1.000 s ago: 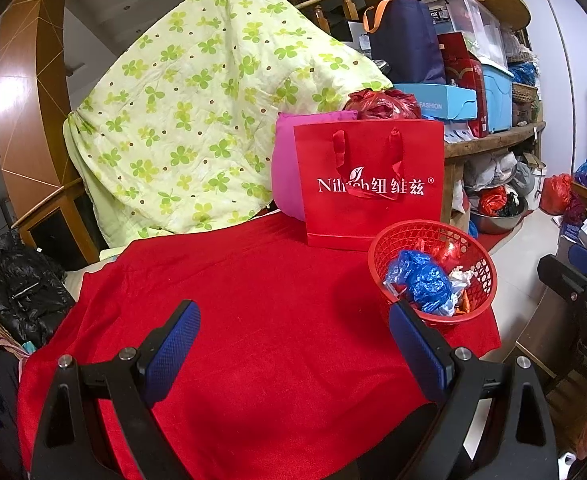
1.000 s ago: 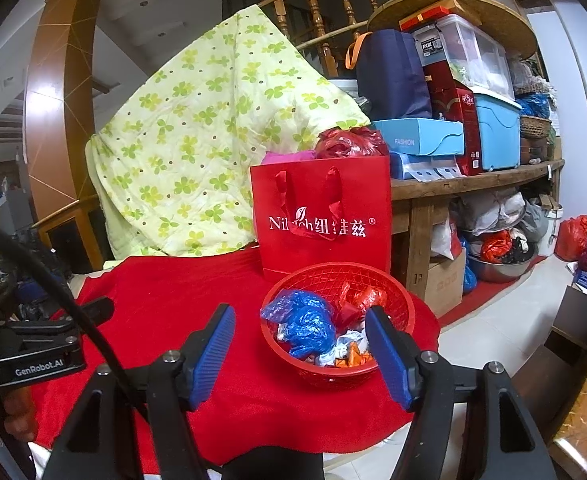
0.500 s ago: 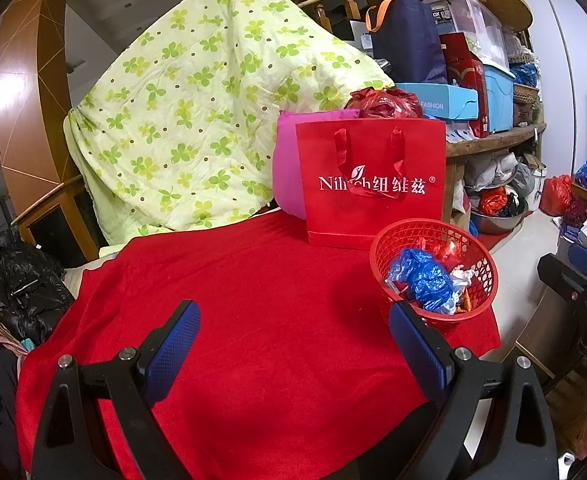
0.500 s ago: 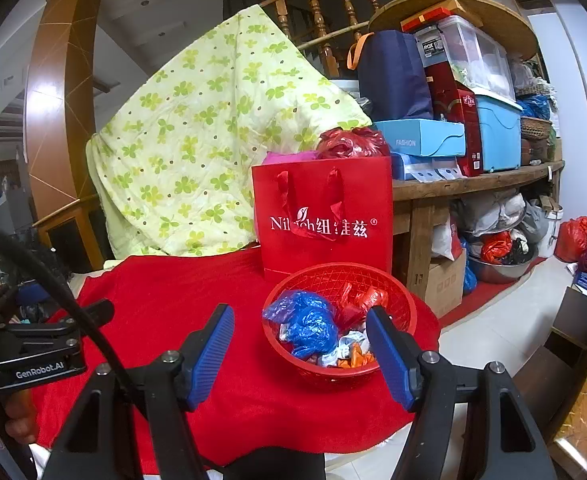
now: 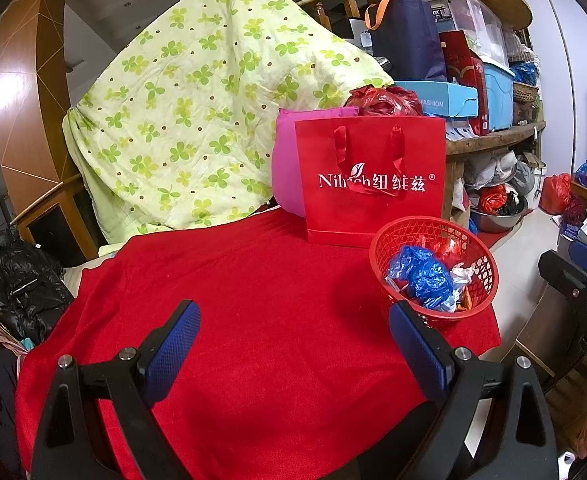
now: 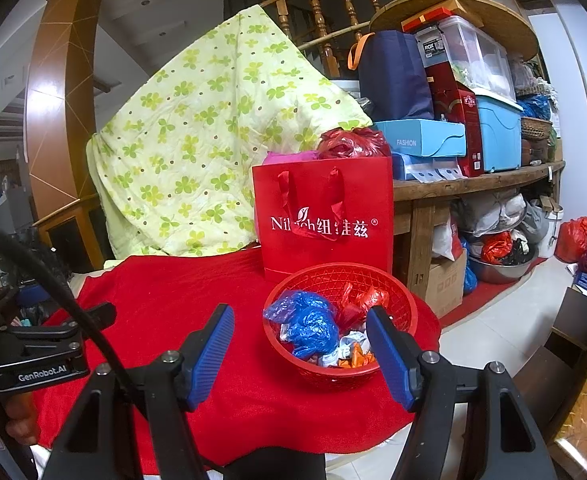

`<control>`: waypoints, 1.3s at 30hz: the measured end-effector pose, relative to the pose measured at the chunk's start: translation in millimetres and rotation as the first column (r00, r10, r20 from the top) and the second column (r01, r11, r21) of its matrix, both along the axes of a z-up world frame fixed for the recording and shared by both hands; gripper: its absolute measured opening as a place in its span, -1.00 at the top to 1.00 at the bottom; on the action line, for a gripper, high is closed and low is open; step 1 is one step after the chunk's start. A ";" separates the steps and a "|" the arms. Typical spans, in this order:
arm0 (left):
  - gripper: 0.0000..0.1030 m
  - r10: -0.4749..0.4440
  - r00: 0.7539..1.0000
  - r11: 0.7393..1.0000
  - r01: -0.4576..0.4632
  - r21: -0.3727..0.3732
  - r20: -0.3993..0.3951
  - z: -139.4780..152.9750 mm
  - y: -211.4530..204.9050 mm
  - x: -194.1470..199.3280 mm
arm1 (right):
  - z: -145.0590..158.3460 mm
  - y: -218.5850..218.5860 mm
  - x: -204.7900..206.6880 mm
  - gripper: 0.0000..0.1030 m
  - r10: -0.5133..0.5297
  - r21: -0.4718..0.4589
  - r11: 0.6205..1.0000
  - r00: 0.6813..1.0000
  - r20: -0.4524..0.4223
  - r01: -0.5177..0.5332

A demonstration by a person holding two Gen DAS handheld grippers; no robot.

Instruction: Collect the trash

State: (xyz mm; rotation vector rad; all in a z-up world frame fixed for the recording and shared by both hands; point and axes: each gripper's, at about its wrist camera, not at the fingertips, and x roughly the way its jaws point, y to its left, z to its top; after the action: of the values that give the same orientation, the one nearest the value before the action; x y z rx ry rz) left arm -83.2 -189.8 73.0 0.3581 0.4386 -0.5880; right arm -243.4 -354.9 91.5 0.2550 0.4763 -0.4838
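Only from the right wrist: left tongs (image 6: 105, 312) body beside red cloth (image 6: 165, 280).

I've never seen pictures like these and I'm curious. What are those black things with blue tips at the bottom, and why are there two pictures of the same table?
Those are tools, not robot arms. A person holds one hand-held gripper in each hand, and each has a camera looking out along its two blue fingers. One picture comes from the left hand-held gripper, the other from the right hand-held gripper. Both are open and hold nothing. On the red cloth sits a red basket with crumpled trash inside: a blue plastic bag, a red plastic bag and small wrappers. Behind it stands a red paper gift bag.
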 end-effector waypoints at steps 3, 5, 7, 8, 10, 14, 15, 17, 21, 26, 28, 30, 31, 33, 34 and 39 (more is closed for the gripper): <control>-0.85 0.001 1.000 1.000 -0.001 0.001 0.000 -0.2 -0.4 0.7 | 0.2 0.8 0.7 -0.40 0.001 0.000 1.000 1.000 -0.001 -0.001; -0.85 0.000 1.000 1.000 0.000 0.000 -0.003 -1.0 0.5 0.2 | -0.1 0.4 0.0 -0.40 0.001 0.000 1.000 1.000 -0.001 -0.001; -0.85 0.001 1.000 1.000 -0.001 0.001 -0.001 0.0 -0.4 0.7 | -0.1 0.8 -0.1 -0.40 0.000 0.000 1.000 1.000 -0.001 0.000; -0.85 -0.001 1.000 1.000 0.001 0.001 -0.001 0.2 -0.3 0.8 | 0.0 1.2 0.0 -0.40 0.001 -0.001 1.000 1.000 -0.001 -0.001; -0.85 -0.001 1.000 1.000 0.001 0.003 -0.001 -3.2 0.2 0.3 | -0.1 1.3 -0.2 -0.40 0.000 0.000 1.000 1.000 -0.001 0.000; -0.85 -0.003 1.000 1.000 0.003 0.005 -0.005 -8.4 2.0 0.7 | -1.0 3.8 3.4 -0.40 0.007 0.000 1.000 1.000 -0.004 -0.007; -0.85 -0.002 1.000 1.000 0.002 0.005 -0.005 -9.5 2.7 0.6 | -1.7 3.7 3.5 -0.40 0.007 -0.002 1.000 1.000 -0.006 -0.007; -0.85 -0.004 1.000 1.000 0.004 0.004 -0.006 -9.6 3.2 0.6 | -2.2 3.7 3.5 -0.40 0.008 -0.001 1.000 1.000 -0.006 -0.008; -0.85 -0.004 1.000 1.000 0.004 0.005 -0.007 -8.1 2.0 1.2 | -2.6 4.0 3.4 -0.40 0.008 0.001 1.000 1.000 -0.006 -0.008; -0.85 -0.007 1.000 1.000 0.007 0.006 -0.008 -10.1 2.7 0.9 | -3.3 3.6 4.2 -0.40 0.010 -0.004 1.000 1.000 -0.003 -0.010; -0.85 -0.007 1.000 1.000 0.007 0.008 -0.007 -9.1 1.4 1.3 | -4.2 3.5 4.8 -0.40 0.011 -0.005 1.000 1.000 -0.002 -0.011; -0.85 -0.009 1.000 1.000 0.009 0.009 -0.008 -9.7 1.9 1.1 | -4.5 2.7 4.4 -0.40 0.011 -0.003 1.000 1.000 -0.004 -0.011; -0.85 -0.009 1.000 1.000 0.009 0.008 -0.008 -9.1 1.3 1.3 | -4.4 2.8 4.3 -0.40 0.011 -0.003 1.000 1.000 -0.003 -0.011; -0.85 -0.008 1.000 1.000 0.008 0.010 -0.007 -9.9 1.5 0.8 | -4.6 3.1 4.4 -0.40 0.009 -0.004 1.000 1.000 -0.002 -0.009; -0.85 -0.009 1.000 1.000 0.009 0.009 -0.008 -9.1 1.0 1.2 | -4.5 2.5 4.4 -0.40 0.011 -0.004 1.000 1.000 -0.002 -0.011; -0.85 -0.010 1.000 1.000 0.010 0.012 -0.009 -9.6 0.7 0.4 | -4.7 2.6 4.7 -0.40 0.012 -0.004 1.000 1.000 -0.003 -0.012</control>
State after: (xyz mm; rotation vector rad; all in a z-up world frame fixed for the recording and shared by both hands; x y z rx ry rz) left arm -82.8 -189.2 63.4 0.3698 0.4493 -0.5971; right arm -238.7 -352.2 86.8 0.2473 0.4791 -0.4740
